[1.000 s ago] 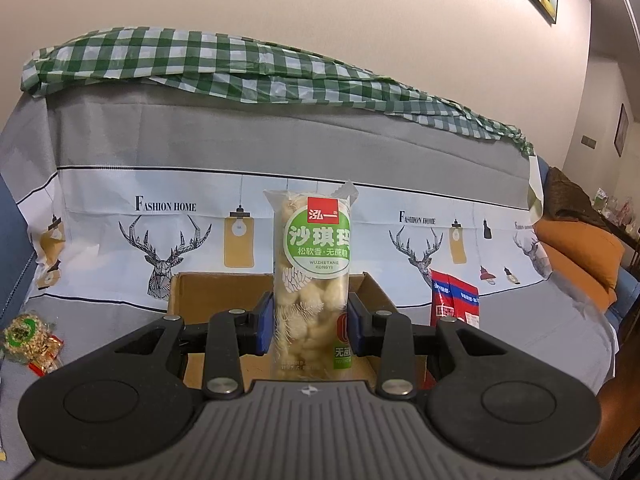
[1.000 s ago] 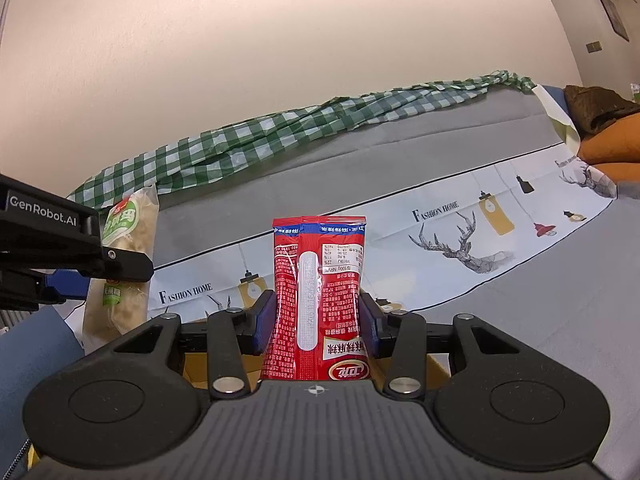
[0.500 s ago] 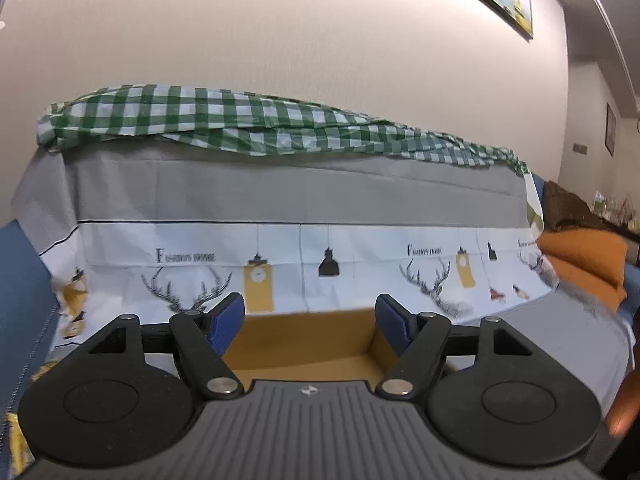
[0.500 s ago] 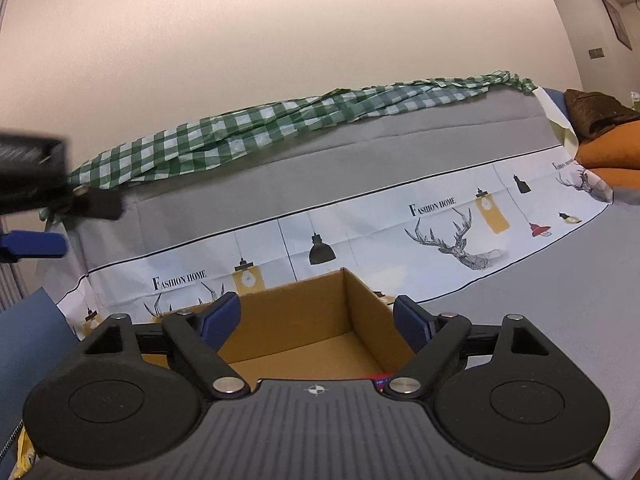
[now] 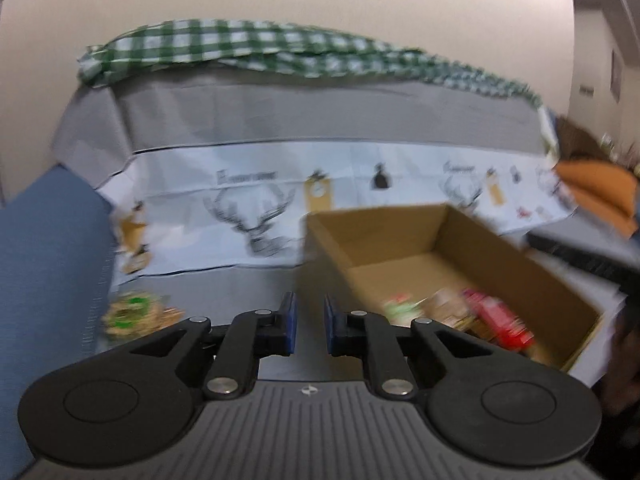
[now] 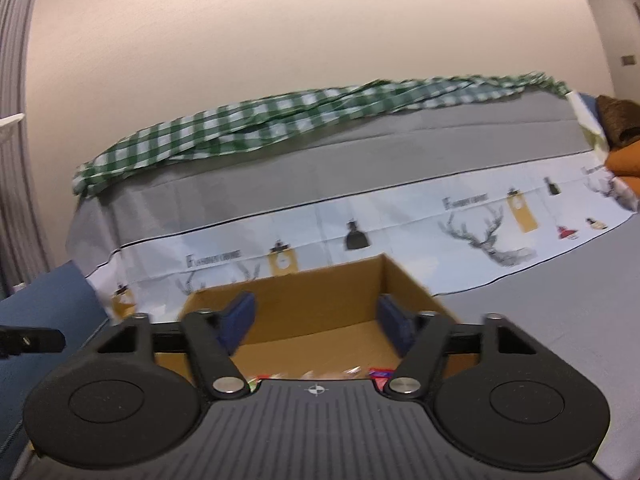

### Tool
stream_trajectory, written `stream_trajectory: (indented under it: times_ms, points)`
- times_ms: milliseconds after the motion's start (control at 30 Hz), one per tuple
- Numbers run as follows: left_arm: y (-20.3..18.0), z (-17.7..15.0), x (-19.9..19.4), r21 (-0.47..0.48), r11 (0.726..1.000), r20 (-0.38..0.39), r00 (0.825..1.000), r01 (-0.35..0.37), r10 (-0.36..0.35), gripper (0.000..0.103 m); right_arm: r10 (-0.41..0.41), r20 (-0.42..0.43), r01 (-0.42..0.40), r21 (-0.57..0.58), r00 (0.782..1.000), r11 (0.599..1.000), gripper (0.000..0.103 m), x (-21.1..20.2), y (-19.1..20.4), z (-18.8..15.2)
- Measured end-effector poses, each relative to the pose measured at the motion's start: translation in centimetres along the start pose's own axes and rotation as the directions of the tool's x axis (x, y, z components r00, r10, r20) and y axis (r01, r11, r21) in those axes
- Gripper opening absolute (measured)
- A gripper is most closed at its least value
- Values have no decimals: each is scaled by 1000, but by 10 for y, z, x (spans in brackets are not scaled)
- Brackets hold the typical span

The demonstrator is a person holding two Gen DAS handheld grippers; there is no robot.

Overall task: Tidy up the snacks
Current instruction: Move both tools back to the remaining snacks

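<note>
An open cardboard box (image 5: 440, 248) stands on the grey sofa cover, right of my left gripper (image 5: 308, 318). Blurred snack packets lie in it, among them a red packet (image 5: 500, 320) and a green-and-beige packet (image 5: 404, 308). The left gripper is shut with nothing between its pads, over the cover left of the box. Another green-labelled snack packet (image 5: 136, 314) lies on the cover at the left. My right gripper (image 6: 318, 320) hangs over the box (image 6: 320, 292); its jaws are closing and hold nothing. Packet tops (image 6: 348, 372) peek out below it.
A deer-print cloth (image 6: 480, 236) and a green checked cloth (image 5: 280, 52) drape the sofa back. Orange cushions (image 5: 600, 184) lie at the far right. A blue armrest (image 5: 48, 240) is at the left. A dark part of the other gripper (image 5: 580, 256) crosses the box's right side.
Both grippers let go of their packets, which now lie in the box. The left gripper swung left and down and shut. The right jaws have narrowed since half a second ago.
</note>
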State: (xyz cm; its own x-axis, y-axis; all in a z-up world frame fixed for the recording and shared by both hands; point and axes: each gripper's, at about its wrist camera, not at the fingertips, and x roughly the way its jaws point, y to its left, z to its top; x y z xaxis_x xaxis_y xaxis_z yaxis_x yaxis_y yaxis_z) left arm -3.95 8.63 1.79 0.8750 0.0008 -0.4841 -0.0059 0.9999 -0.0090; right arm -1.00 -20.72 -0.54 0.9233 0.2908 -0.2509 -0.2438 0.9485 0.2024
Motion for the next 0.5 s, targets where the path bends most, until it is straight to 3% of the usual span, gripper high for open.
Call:
stream_trajectory:
  times_ms: [67,133,233,300,367,433,500]
  points:
    - [22,-13,4,-14,997,-20,997,-71,71,15,11,-13,-11,-2,1000,1000,42,-1,5,-1]
    - [46,-30,9,-72,982,-58,983,-177,173,16,21,-23,-21,-4,1000,1000,41,-2,12,-1]
    - [72,-39,19,-163,923,-162,932,-350,325,16,46,-38,-46,0,998,999,42,-3,22,-1]
    - [80,-41,26,-157,886,-211,892,-435,401,21,63,-51,-63,-2,997,998,42,-1,31,-1]
    - [90,-46,38,-160,864,-275,862,-477,425,25,83,-66,-85,-18,994,996,42,2,42,-2]
    - [100,-47,48,-177,845,-322,841,-504,435,32,101,-78,-104,-44,992,994,42,4,54,-3]
    - [103,-48,55,-168,834,-338,825,-526,452,33,117,-89,-123,-69,989,990,43,6,66,-4]
